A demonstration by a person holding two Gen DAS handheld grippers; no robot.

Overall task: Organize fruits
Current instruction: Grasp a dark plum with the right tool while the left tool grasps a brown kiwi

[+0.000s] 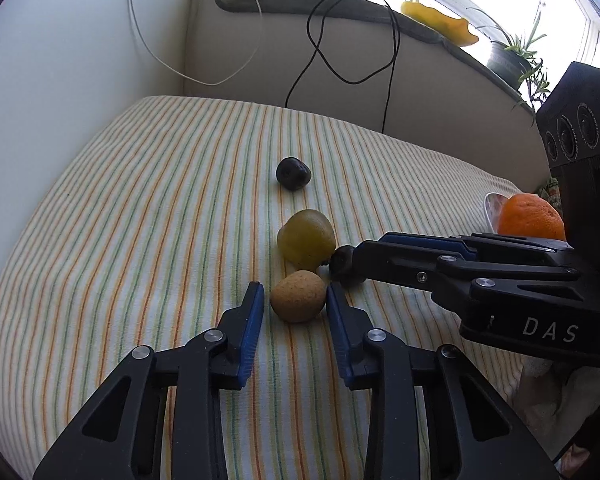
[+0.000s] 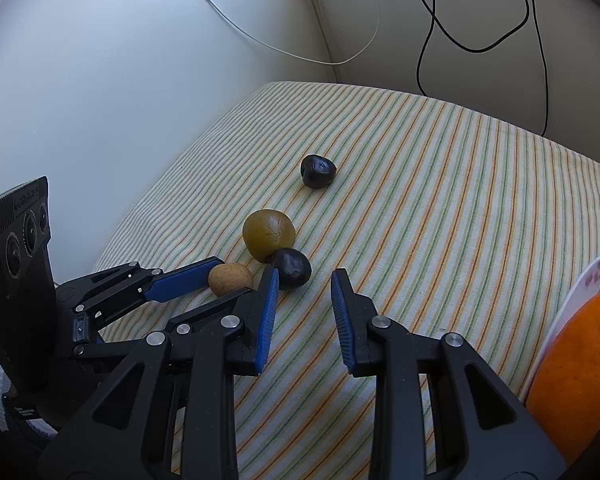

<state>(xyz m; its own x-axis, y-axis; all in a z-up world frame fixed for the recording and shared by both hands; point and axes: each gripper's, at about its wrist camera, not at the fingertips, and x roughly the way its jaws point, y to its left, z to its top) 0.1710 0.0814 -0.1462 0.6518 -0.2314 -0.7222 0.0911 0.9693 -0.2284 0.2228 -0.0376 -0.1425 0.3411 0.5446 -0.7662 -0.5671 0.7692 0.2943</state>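
Observation:
A brown kiwi (image 1: pixel 298 298) lies on the striped cloth (image 1: pixel 140 240), caught between the blue fingertips of my left gripper (image 1: pixel 296 290), which is shut on it. Seen from the right wrist, that kiwi (image 2: pixel 230 278) sits at the tip of the left gripper (image 2: pixel 238 278). Just behind it rest a green-yellow fruit (image 1: pixel 306 236) (image 2: pixel 269 234) and a dark plum (image 1: pixel 340 260) (image 2: pixel 292 268). My right gripper (image 2: pixel 305 274) (image 1: pixel 358 256) is shut and empty, its left fingertip beside that plum. A second plum (image 1: pixel 293 174) (image 2: pixel 318 171) lies farther back.
An orange (image 1: pixel 530 218) (image 2: pixel 580 360) sits on a white flowered plate (image 1: pixel 490 204) (image 2: pixel 580 276) at the right edge. White walls close the left and back. Black and white cables (image 1: pixel 392 60) hang from the sill, where a potted plant (image 1: pixel 512 56) stands.

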